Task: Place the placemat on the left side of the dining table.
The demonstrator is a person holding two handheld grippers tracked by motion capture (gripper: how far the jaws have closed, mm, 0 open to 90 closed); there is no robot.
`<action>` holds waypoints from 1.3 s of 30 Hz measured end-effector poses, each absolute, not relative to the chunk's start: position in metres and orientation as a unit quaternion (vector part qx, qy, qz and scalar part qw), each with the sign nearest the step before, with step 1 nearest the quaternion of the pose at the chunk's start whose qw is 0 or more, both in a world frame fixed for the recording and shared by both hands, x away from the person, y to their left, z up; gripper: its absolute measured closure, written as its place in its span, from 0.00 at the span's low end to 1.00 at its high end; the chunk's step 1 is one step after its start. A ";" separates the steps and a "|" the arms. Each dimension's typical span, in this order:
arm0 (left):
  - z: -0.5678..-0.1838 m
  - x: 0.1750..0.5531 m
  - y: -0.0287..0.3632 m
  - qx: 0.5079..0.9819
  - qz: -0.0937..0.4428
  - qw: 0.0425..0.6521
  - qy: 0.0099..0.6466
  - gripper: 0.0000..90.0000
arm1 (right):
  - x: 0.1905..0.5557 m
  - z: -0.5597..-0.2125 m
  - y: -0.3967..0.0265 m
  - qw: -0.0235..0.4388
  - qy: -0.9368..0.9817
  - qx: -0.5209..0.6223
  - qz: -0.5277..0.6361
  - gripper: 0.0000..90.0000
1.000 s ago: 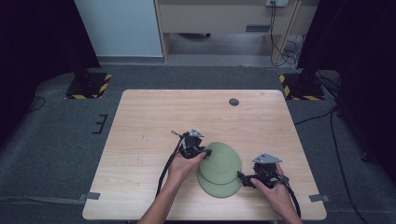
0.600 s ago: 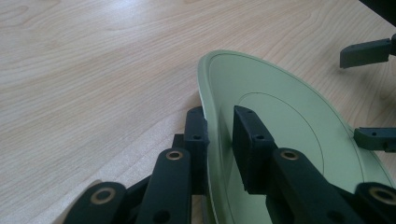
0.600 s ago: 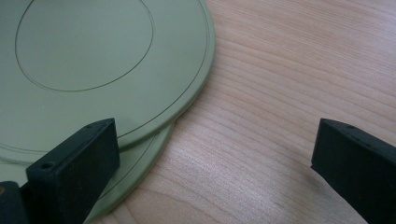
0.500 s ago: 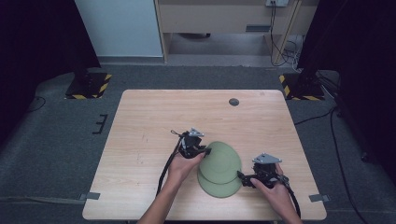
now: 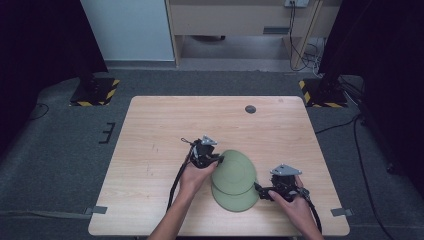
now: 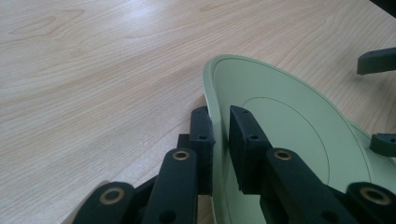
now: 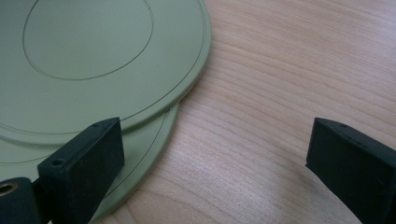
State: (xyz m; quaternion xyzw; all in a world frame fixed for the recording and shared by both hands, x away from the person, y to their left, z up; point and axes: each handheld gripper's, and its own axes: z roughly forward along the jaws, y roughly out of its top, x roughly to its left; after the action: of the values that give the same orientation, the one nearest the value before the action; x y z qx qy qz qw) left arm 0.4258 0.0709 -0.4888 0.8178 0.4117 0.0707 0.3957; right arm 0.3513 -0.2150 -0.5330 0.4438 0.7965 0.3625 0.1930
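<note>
I find my left gripper (image 6: 219, 135), its jaws having just been closing, pinching the left rim of the upper plate (image 5: 234, 172), which lies tilted on the lower plate (image 5: 236, 200), while my right gripper (image 7: 212, 158) waits wide open beside both.

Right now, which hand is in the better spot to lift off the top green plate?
The left. Its gripper has just been closing, with the top plate rim between the jaws. The right gripper stands open beside the bottom plate, gripping nothing.
</note>
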 end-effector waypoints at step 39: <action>-0.478 0.427 0.071 0.798 0.084 0.433 0.410 0.94 | 0.355 -0.531 -0.217 0.218 0.782 0.462 0.358 0.05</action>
State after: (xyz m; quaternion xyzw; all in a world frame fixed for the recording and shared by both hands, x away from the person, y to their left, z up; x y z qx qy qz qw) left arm 0.4268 0.0708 -0.4778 0.7983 0.4099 0.0839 0.4332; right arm 0.3555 -0.2170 -0.5308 0.4616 0.7817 0.3582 0.2180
